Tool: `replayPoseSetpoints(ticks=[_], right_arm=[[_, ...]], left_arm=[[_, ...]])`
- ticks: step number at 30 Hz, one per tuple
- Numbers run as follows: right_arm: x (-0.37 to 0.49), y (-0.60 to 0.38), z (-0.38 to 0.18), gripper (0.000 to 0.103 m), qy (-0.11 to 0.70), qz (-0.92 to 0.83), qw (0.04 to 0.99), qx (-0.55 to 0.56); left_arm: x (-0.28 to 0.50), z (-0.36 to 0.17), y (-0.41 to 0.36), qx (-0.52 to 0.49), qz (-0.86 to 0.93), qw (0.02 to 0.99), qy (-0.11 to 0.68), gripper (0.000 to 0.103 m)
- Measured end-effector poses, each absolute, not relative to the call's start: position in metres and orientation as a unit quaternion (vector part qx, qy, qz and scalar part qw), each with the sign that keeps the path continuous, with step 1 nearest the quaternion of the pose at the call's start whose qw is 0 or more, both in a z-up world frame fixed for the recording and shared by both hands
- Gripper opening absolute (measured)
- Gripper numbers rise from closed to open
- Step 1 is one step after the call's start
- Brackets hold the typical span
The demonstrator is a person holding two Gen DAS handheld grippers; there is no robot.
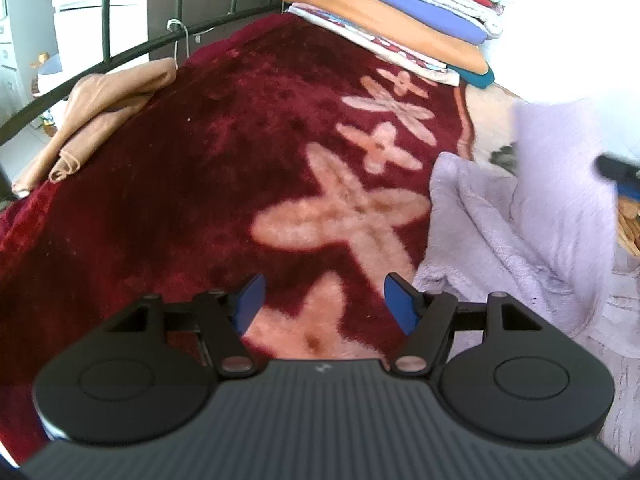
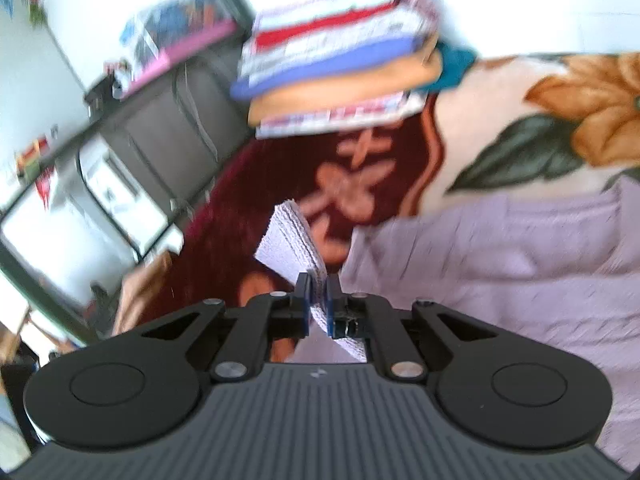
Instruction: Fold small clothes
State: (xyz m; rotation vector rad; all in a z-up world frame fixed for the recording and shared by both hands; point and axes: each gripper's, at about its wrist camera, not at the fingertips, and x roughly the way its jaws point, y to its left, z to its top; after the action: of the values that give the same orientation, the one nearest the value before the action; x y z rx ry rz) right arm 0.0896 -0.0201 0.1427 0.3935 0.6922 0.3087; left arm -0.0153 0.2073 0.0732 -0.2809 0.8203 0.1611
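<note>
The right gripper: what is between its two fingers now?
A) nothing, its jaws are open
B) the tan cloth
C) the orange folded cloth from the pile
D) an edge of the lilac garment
D: in the right wrist view the right gripper has its blue pads pinched on a fold of the lilac garment.

One lilac garment (image 1: 520,220), one tan garment (image 1: 104,100), one stack (image 1: 400,12) of perhaps seven folded pieces.

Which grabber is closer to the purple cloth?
Right. The right gripper is clamped on an edge of the purple cloth. The left gripper hangs open over the red blanket, beside it.
</note>
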Motion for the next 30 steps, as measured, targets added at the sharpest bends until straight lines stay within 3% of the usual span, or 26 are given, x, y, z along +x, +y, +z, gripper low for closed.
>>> replayPoseSetpoints(ticks=[6,12,19,20,21,22,24,30], right_arm=[[0.065,-0.078,0.179,0.007,0.265,0.09,0.941,0.191],[0.023,-0.143,0.169,0.004,0.229,-0.02,0.962,0.151],[-0.015,-0.206,0.105,0.006,0.307,-0.077,0.936,0.152],[-0.019,-0.215,0.096,0.01,0.317,-0.076,0.93,0.167],[-0.021,-0.222,0.089,0.022,0.324,-0.076,0.925,0.182],[-0.023,-0.226,0.083,0.044,0.328,-0.074,0.921,0.196],[-0.025,-0.233,0.077,0.074,0.326,-0.068,0.917,0.22],[0.004,-0.228,0.079,0.077,0.351,-0.049,0.905,0.237]], left_arm=[[-0.015,0.079,0.197,-0.129,0.065,0.908,0.392,0.068],[-0.013,0.082,0.185,-0.119,0.053,0.911,0.392,0.068],[-0.008,0.083,0.166,-0.105,0.047,0.909,0.401,0.068],[-0.008,0.083,0.163,-0.102,0.046,0.909,0.402,0.068],[-0.008,0.083,0.159,-0.098,0.044,0.909,0.403,0.068],[-0.007,0.083,0.155,-0.093,0.043,0.909,0.404,0.068],[-0.007,0.083,0.149,-0.083,0.041,0.909,0.406,0.068],[-0.004,0.079,0.134,-0.069,0.037,0.907,0.413,0.068]])
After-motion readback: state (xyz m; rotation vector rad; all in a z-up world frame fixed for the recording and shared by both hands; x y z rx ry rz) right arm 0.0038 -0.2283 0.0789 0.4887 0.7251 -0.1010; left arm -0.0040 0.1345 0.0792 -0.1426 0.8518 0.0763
